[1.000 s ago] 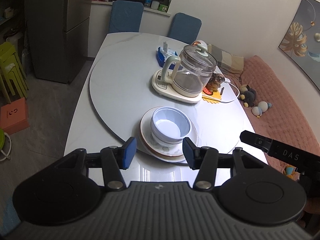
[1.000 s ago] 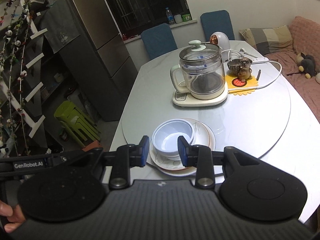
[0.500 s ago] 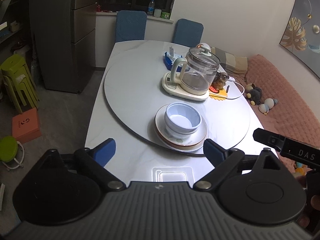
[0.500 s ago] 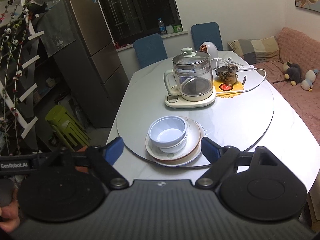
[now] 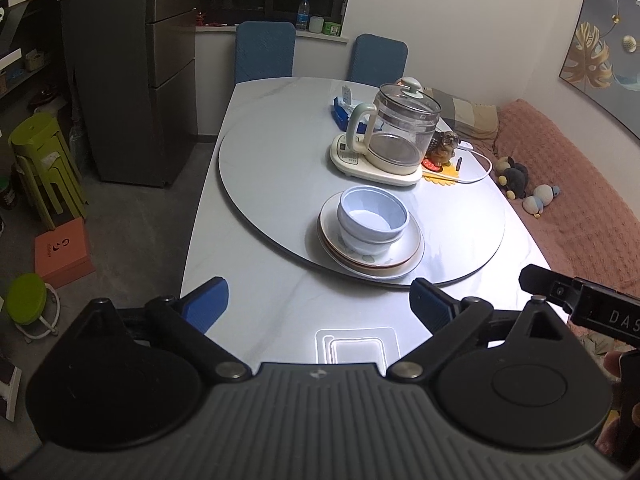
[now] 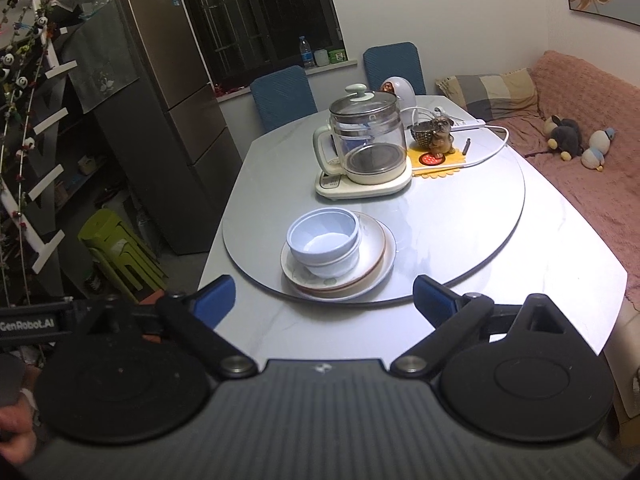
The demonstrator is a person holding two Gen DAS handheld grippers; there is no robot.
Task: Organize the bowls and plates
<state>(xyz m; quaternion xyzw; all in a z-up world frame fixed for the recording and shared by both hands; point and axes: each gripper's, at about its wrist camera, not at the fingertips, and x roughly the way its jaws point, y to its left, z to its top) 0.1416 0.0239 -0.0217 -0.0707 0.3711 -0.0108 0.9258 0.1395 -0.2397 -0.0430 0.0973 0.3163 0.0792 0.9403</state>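
Two nested pale blue bowls (image 5: 372, 220) sit on a stack of white plates (image 5: 402, 258) at the near edge of the grey turntable (image 5: 280, 152). The same bowls (image 6: 324, 238) and plates (image 6: 370, 264) show in the right wrist view. My left gripper (image 5: 320, 308) is open and empty, held above the table's near edge, short of the stack. My right gripper (image 6: 324, 300) is open and empty, also short of the stack.
A glass kettle (image 5: 400, 136) on its white base stands behind the stack, with a dog figurine (image 5: 442, 148) and a cable beside it. Blue chairs (image 5: 264, 52) stand at the far end. A fridge (image 5: 164, 80) and green stools (image 5: 44, 164) are on the left, a pink sofa (image 5: 580, 200) on the right.
Both grippers have opened wide and pulled back from the stack, which looks smaller and farther away. The bowls and plates have not moved.
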